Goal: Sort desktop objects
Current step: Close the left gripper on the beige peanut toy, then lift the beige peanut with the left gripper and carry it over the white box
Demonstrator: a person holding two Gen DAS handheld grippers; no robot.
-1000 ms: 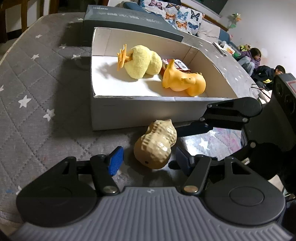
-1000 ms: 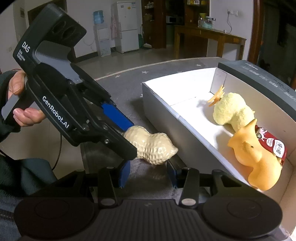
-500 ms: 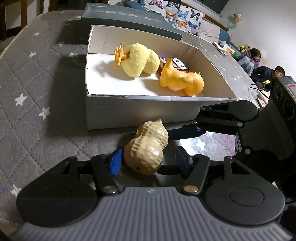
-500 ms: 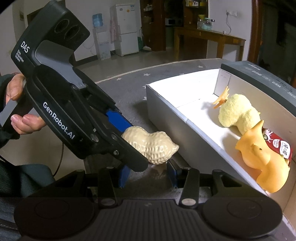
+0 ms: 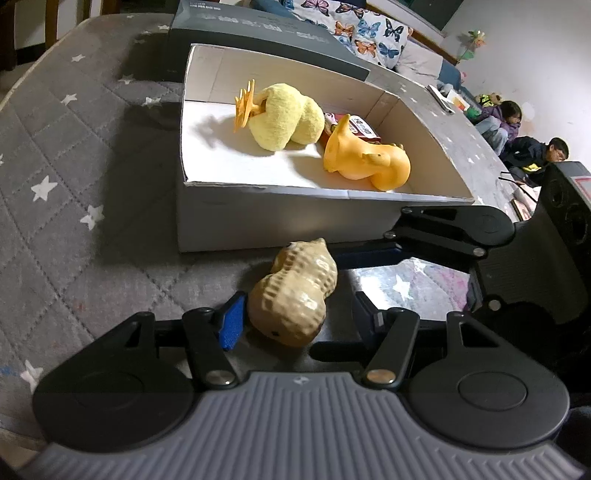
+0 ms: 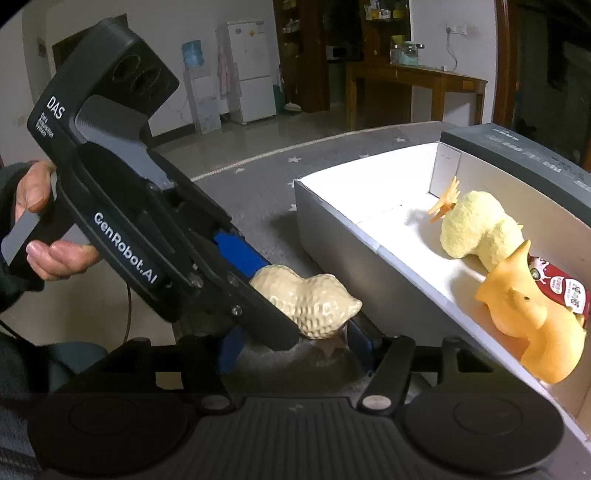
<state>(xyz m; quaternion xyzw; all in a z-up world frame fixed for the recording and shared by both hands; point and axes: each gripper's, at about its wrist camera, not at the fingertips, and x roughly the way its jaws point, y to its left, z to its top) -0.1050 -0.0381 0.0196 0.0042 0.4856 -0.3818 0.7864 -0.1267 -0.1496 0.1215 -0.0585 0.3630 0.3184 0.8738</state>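
Observation:
A beige peanut-shaped toy (image 5: pixel 295 295) (image 6: pixel 314 306) sits just in front of the white cardboard box (image 5: pixel 258 184) (image 6: pixel 369 243). My left gripper (image 5: pixel 297 317) (image 6: pixel 271 299) is shut on the peanut's thick end. My right gripper (image 6: pixel 295 345) (image 5: pixel 369 245) comes in from the other side. Its jaws are opening, with the peanut's pointed end between them and untouched. Inside the box lie a yellow plush duck (image 5: pixel 284 122) (image 6: pixel 476 229), an orange rubber animal (image 5: pixel 369 162) (image 6: pixel 532 325) and a red packet (image 5: pixel 362 125) (image 6: pixel 557 284).
A grey cloth with white stars (image 5: pixel 74 184) covers the table. A dark grey lid (image 5: pixel 258 33) lies behind the box. A hand (image 6: pixel 44 240) holds the left gripper's handle. Two people (image 5: pixel 532 151) sit on the floor at the far right.
The peanut shifted against my left gripper's left pad as that gripper closed on it. My right gripper's pads have spread apart and come off the peanut's tip.

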